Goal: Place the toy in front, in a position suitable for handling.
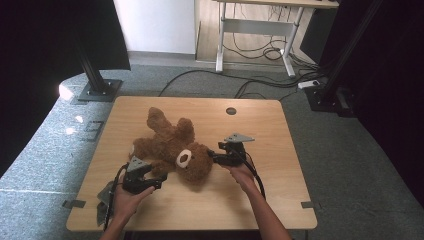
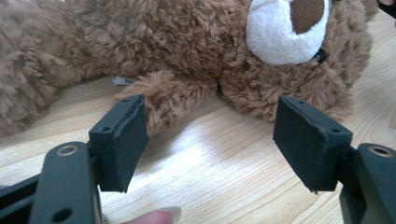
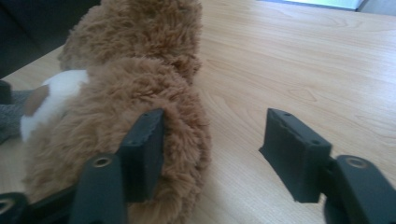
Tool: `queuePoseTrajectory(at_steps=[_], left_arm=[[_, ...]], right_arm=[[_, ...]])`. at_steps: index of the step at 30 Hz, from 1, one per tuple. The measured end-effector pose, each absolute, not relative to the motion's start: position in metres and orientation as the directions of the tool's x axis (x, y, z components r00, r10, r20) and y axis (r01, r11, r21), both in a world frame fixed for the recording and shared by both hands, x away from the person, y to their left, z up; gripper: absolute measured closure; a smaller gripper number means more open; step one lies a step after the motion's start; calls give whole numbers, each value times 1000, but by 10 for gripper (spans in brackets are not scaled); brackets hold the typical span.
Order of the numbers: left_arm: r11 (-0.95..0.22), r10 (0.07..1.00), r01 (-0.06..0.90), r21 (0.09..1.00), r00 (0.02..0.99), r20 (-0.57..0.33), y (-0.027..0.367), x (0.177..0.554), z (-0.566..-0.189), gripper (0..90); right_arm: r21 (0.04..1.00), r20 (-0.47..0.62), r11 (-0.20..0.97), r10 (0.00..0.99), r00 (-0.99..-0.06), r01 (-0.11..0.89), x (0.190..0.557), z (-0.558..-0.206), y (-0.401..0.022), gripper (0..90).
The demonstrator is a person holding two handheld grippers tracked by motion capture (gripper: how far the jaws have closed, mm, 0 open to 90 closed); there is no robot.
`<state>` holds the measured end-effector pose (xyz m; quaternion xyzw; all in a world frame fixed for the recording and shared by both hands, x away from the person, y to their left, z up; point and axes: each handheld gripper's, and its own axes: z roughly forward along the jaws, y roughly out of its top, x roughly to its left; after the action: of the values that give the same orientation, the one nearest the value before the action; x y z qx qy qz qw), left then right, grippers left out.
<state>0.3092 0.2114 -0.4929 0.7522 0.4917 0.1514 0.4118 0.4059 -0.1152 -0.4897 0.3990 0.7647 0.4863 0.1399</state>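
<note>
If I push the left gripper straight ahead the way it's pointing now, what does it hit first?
Most likely the teddy bear. The left gripper has its jaws open over bare table, and just ahead a furry paw sits by one jaw, with the bear's head behind. Depth is hard to judge, but the paw looks nearest.

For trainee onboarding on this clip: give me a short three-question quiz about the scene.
1. True or false: the left gripper is clamped on the teddy bear.
2. The right gripper is nearest the bear's: A) head B) leg C) label.
3. What does the bear lie on?

Key:
1. False; its jaws stand open, the bear's paw just beyond them.
2. A.
3. The wooden table.
</note>
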Motion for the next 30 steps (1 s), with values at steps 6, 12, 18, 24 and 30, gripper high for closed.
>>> queuePoseTrajectory(at_steps=[6,12,18,24,30], left_arm=[[-178,855,617,767,483,-189,204,312,-493,261],[-189,848,607,772,498,-184,196,314,-491,261],[-197,844,608,769,505,-183,192,316,-491,261],[-201,839,605,770,513,-183,189,318,-492,261],[-196,840,605,772,509,-186,190,317,-492,261]], right_arm=[[854,167,237,719,-674,463,399,-491,-115,529],[847,174,277,662,-729,453,388,-491,-105,747],[846,123,329,647,-752,421,379,-491,-102,653],[867,110,305,656,-747,395,400,-472,-100,513],[867,130,292,651,-748,404,432,-457,-76,393]])
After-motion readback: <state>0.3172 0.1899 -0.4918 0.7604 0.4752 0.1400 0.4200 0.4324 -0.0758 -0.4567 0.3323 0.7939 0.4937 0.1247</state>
